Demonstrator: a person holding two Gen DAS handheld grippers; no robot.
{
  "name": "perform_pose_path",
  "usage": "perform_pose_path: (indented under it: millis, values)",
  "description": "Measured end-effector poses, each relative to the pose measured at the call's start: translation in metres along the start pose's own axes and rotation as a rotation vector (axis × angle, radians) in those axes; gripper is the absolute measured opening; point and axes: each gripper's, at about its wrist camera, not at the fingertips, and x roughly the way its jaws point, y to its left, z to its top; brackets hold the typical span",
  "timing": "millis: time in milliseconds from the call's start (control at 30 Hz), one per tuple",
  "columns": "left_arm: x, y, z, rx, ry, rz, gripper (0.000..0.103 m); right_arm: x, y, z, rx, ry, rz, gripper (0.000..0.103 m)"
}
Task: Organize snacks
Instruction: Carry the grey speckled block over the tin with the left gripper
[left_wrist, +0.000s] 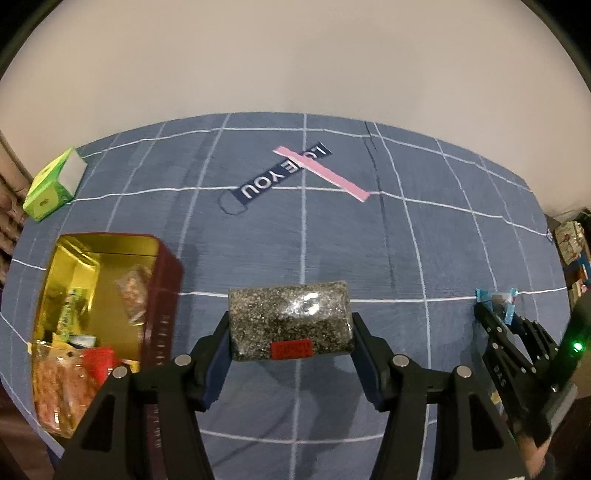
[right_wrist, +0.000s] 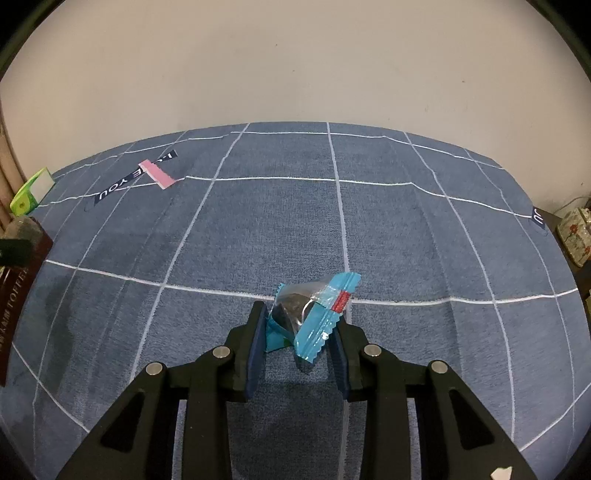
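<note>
Left gripper (left_wrist: 290, 325) clamped on a clear rectangular packet of dark speckled seeds with a red label (left_wrist: 290, 319), one finger pressed to each short end, packet held level above the surface (left_wrist: 295, 229). Blue cloth with a white grid covering that surface. Just left of the packet, an open dark red tin with a gold lining (left_wrist: 110, 317), already holding snacks: a clear bag of orange-brown pieces (left_wrist: 55, 387) at the near end, a small red pack (left_wrist: 98, 363) beside it, a green-and-yellow wrapper (left_wrist: 70, 314) farther in, another clear bag of brownish bits (left_wrist: 133, 291) leaning against the right wall.

Over on the right, right gripper (right_wrist: 298, 326) closed on a small blue and clear crinkle-edged wrapper with a dark sweet inside (right_wrist: 312, 312), wrapper pinched between both pads and tilted, its top corner poking up past the fingertips. Whether lifted off the cloth or touching it, hard to tell. Same gripper (left_wrist: 496, 319) seen at the right edge of the left wrist view, well apart from the tin.

Farther back, a navy strap lettered "YOU" (left_wrist: 271, 181) lying flat, crossed by a pink paper strip (left_wrist: 321, 173). At the far left corner, a bright green box with a white side (left_wrist: 53, 184), tilted.
</note>
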Motion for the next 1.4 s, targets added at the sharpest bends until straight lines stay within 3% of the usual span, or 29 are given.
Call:
perform_pose_path:
  millis: [367, 600, 1133, 1400]
  values:
    - [-0.042, 0.084, 0.003, -0.026, -0.056, 0.095, 0.06, 0.0, 0.002, -0.001, -0.008, 0.0, -0.011, 0.031]
    - [-0.047, 0.141, 0.005, -0.04, -0.039, 0.16, 0.06, 0.0, 0.001, 0.0, -0.012, 0.0, -0.016, 0.03]
    - [0.015, 0.188, 0.003, -0.056, 0.108, 0.192, 0.06, 0.0, 0.003, -0.001, -0.02, 0.0, -0.025, 0.03]
    - [0.041, 0.196, 0.002, -0.076, 0.188, 0.149, 0.06, 0.0, 0.002, -0.002, -0.02, -0.001, -0.026, 0.03]
